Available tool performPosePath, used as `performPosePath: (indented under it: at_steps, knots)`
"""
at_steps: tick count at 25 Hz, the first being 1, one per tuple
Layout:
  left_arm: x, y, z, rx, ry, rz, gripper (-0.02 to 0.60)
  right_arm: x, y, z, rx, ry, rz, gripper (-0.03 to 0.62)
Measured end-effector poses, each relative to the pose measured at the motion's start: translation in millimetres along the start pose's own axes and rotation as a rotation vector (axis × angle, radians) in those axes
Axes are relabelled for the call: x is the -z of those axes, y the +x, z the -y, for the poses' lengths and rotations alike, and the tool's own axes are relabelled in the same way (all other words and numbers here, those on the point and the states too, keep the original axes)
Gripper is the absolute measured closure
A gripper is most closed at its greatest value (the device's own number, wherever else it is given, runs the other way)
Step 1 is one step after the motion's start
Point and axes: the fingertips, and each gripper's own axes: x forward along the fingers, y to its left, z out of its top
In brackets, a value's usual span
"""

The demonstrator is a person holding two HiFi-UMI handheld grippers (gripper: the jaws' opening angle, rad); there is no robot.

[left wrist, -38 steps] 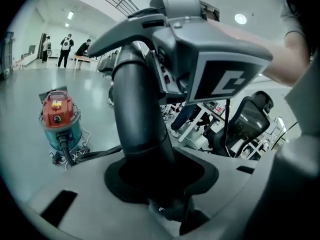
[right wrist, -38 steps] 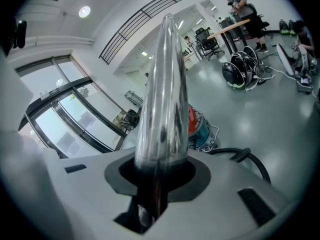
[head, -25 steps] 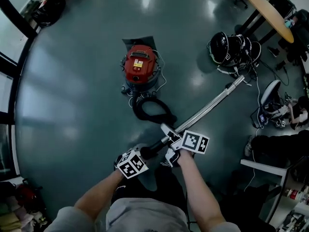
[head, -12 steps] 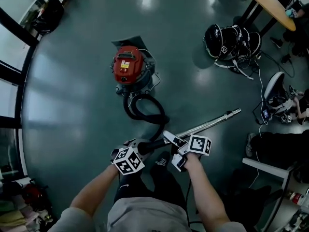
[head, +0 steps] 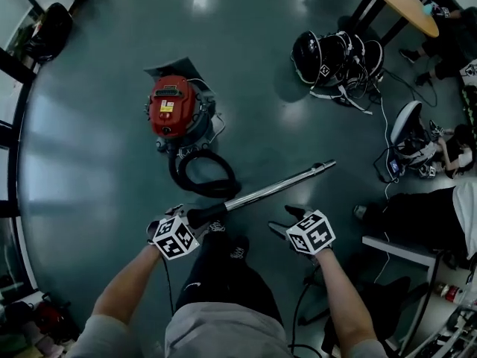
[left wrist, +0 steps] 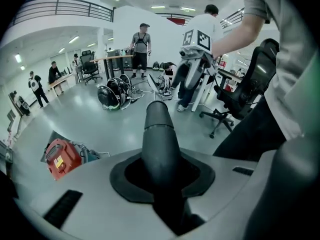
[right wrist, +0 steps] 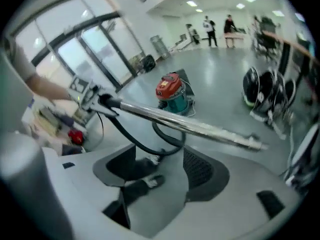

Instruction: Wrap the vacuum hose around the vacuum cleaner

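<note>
- The glossy grey-green floor (head: 89, 170) of an open office filled my head view, with a curved wooden counter (head: 406, 10) at the top right.
- The red vacuum cleaner (head: 173, 109) stood upright on that floor, well apart from both grippers and up to the left of them.
- Its black hose (head: 201, 179) lay in one loop on the floor just beside the cleaner, not around it, and ran on toward my left gripper (head: 186, 218).
- That gripper was pinching the dark handle end (left wrist: 159, 139). Its jaws had just been closing on the handle, and the tube filled the gap between them.
- The metal wand (head: 276, 189) slanted away from that grip, up and to the right.
- My right gripper (head: 287, 221) hung near the wand, on the side nearer me, and apart from it. Its jaws were spread and had just been opening, with nothing between them; only shoes and floor showed beyond.
</note>
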Motion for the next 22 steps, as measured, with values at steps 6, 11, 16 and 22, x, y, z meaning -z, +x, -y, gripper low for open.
performPosePath:
  at_steps: [6,11,16,22]
  knots:
    - [10.6,7.7,-36.8,0.084,0.092,-0.002,0.483,-42.3,37.0,61.7,0.149,-0.540,-0.267,0.311]
    - [27.9,22.3,-56.6,0.210,0.118,0.003,0.483,-25.8,108.9,70.2,-0.001,-0.815,-0.489,0.275]
    - [43.9,43.9,-78.0,0.297,0.066,0.021,0.483,0.3,179.2,73.7,-0.095,-0.853,-0.511,0.275]
    - [54.7,92.6,-108.8,0.311,-0.056,0.002,0.482,-12.1,230.3,129.7,-0.002,-1.019,-0.398,0.538]
